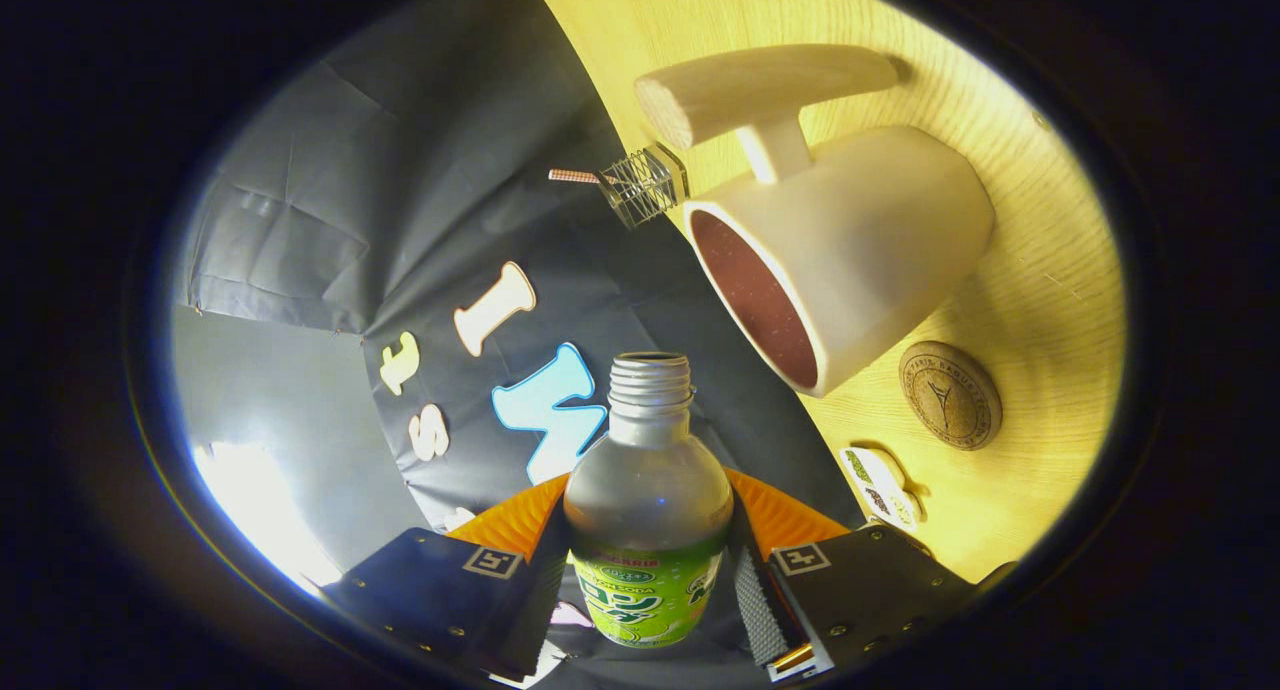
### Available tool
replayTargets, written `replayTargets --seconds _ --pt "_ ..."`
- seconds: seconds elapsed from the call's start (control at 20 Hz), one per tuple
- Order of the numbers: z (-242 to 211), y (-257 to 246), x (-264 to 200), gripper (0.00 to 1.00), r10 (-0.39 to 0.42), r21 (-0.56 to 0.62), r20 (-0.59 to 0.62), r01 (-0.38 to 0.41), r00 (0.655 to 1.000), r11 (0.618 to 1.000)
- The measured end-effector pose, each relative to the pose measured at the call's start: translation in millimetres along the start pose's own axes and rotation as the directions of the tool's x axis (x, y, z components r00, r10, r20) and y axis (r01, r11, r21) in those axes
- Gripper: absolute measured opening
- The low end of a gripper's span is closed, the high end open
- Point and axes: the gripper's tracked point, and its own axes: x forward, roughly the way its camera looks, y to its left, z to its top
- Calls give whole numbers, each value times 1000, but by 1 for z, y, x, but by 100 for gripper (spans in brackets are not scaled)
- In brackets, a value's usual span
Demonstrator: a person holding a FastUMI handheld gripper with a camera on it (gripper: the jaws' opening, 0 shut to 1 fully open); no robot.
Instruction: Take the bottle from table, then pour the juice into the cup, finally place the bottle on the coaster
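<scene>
Mid-pour step: claw [650,580] clamped on open bottle [648,510], tilted toward cup [850,250]; next, bring neck over rim, then coaster [949,395].

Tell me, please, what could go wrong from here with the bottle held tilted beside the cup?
1. The bottle, clamped in the claw, has its uncapped mouth beside the cup rather than over its opening, so juice may spill on the table.
2. The cup's long handle lies close to the pouring path; a bump could shift the cup.
3. The coaster sits near the cup, leaving little room for setting down.
</scene>
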Motion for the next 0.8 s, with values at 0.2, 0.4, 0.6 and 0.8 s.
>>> replayTargets --seconds 0.2,0.4,0.6,0.8 --pt "-3 -4 1 76 0 -14 -6 0 1000 1000" --pt "-4 -8 -1 76 -1 -47 -16 0 1000 999" --pt "1 -7 -6 76 4 -80 -25 -6 1000 997" --pt "2 -15 -1 76 -12 -167 -26 8 1000 986"
